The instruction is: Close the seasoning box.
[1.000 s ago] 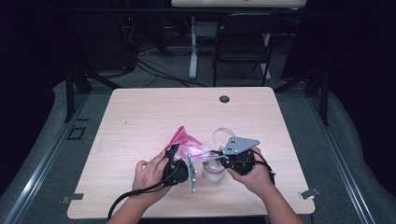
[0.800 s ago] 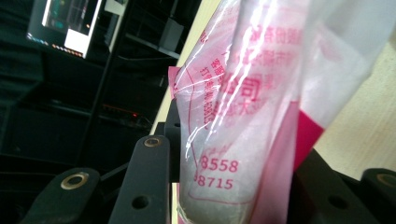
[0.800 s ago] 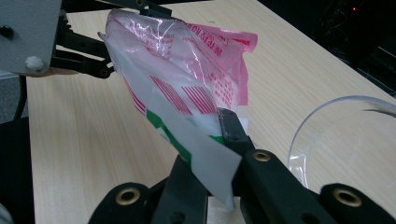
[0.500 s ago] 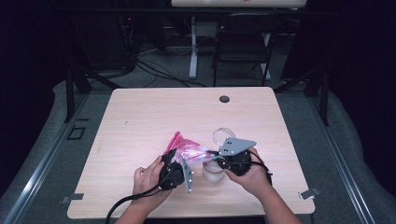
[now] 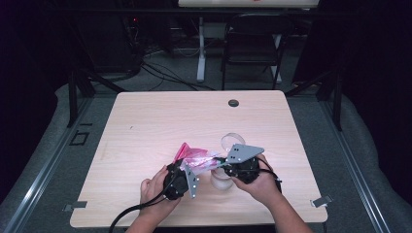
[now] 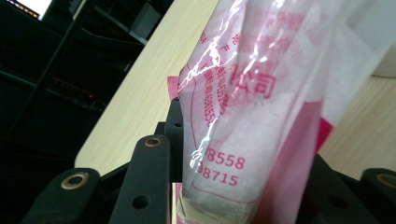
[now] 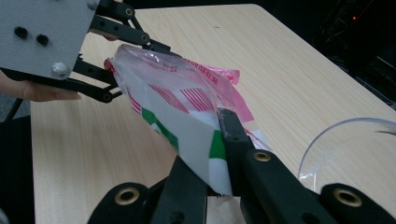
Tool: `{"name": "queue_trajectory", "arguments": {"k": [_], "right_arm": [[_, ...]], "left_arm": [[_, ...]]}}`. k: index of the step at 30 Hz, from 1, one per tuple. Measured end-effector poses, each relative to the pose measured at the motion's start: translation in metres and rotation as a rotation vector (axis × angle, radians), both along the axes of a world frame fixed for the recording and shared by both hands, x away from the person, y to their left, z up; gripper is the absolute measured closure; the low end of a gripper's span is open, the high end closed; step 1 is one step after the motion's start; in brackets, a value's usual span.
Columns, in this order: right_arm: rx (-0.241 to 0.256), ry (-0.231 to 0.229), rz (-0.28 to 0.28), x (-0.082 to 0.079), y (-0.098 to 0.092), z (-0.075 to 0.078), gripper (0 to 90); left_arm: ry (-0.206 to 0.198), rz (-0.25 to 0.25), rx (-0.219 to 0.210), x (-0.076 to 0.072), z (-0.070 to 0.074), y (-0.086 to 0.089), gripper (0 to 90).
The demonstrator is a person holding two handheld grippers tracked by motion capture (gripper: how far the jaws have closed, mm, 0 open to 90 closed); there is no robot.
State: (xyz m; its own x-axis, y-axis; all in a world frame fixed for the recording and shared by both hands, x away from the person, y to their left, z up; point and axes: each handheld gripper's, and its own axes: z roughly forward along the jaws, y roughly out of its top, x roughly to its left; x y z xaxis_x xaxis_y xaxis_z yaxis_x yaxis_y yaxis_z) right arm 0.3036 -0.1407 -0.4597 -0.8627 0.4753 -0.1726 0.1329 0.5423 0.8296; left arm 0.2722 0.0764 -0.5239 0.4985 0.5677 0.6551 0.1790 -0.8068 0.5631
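While both hands sit at the desk's 6 o'clock edge, the left gripper and right gripper share one bag, a thin plastic pouch with pink print, stretched between them just above the wood. From the left gripper view, the bag rises from between the black jaws, which are closed tight on its lower end; red digits and characters show on the film, white contents behind it. From the right gripper view, the jaws are pinched together on a white-and-green corner of the bag, and the other gripper clamps the far end at about 10 o'clock, fingers of that hand behind its grey plate. A clear cup stands just beyond the right gripper at 12 o'clock from it, its rim at 3 o'clock in the right gripper view, close to the bag but apart from it. Another clear round thing sits on the desk between the two hands, under the bag, too blurred to tell what. A dark grommet lies near the desk's far edge, well apart.
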Motion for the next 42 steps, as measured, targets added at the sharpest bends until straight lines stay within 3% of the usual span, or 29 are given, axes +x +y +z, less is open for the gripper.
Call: {"name": "queue_trajectory", "arguments": {"k": [14, 20, 33, 42], "right_arm": [[-0.004, 0.001, 0.014, -0.001, 0.002, -0.001, 89.3], [-0.014, 0.006, 0.016, -0.001, 0.003, -0.002, 89.2], [-0.048, 0.006, 0.032, -0.003, 0.009, -0.006, 88.6], [-0.037, 0.013, 0.048, -0.003, 0.010, -0.007, 87.3]], "left_arm": [[0.106, 0.004, -0.100, 0.004, -0.012, 0.003, 68.9], [0.140, -0.009, -0.118, 0.005, -0.018, 0.003, 69.6], [0.240, -0.023, -0.197, 0.010, -0.031, 0.007, 70.2], [0.259, -0.014, -0.216, 0.012, -0.035, 0.009, 71.5]]}}
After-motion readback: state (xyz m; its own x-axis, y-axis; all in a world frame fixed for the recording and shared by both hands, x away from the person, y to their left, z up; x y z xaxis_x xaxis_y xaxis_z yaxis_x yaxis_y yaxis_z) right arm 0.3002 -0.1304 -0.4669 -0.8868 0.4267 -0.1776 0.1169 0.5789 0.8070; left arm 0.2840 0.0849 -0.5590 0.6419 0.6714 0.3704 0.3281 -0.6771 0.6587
